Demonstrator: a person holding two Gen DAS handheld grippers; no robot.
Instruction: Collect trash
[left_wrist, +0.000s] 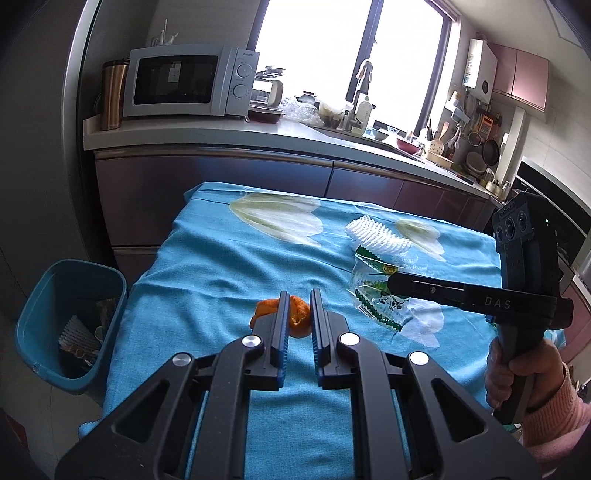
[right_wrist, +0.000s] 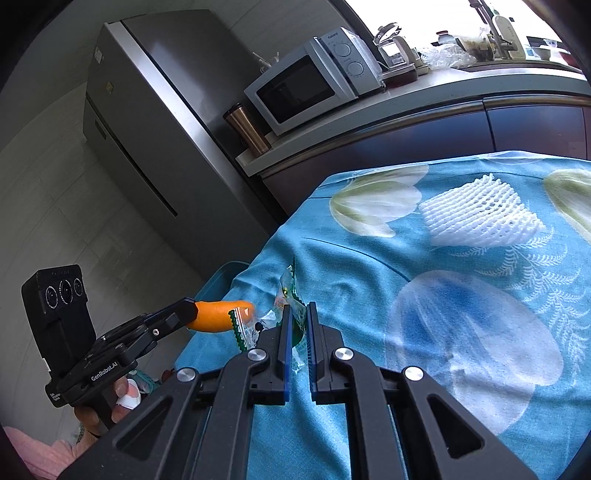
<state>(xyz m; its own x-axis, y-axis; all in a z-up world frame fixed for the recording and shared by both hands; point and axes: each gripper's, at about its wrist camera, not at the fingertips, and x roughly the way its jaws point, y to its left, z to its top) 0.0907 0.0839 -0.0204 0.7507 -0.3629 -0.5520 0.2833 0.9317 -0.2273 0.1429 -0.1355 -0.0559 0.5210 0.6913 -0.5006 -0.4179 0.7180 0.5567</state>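
Our left tongs (left_wrist: 300, 295) are closed on an orange peel (left_wrist: 295, 315), the peel pinched between the jaws and lifted off the cloth (left_wrist: 207, 258). From the right wrist view the peel sticks out past the tips, clear of the table. Our right tongs (right_wrist: 298, 308) are clamped on a clear wrapper (right_wrist: 291, 295) with green print; the left wrist view shows the wrapper hanging crumpled from the tips, above the cloth.

So both hands are loaded, and we judge the step in hand to be the carry: pieces picked, not yet dropped. The bin (left_wrist: 70, 317) stands on the floor against the left edge of the table, open, with some trash already in it, a foam net among it. The left tongs are the nearer to it; the right tongs are well over toward the table's other side.

One piece is left on the table: a white foam net (right_wrist: 480, 214) lying toward the far side, untouched.

The next move, as we see it, calls for swinging the left tongs out past the table edge until the peel is over the bin's mouth, then letting go. The right tongs have farther to go, across the table, and must not cross the left on the way. The wrapper is light and may cling to a pad or drift as it falls, so we would want it low over the opening before release. After that, the net.
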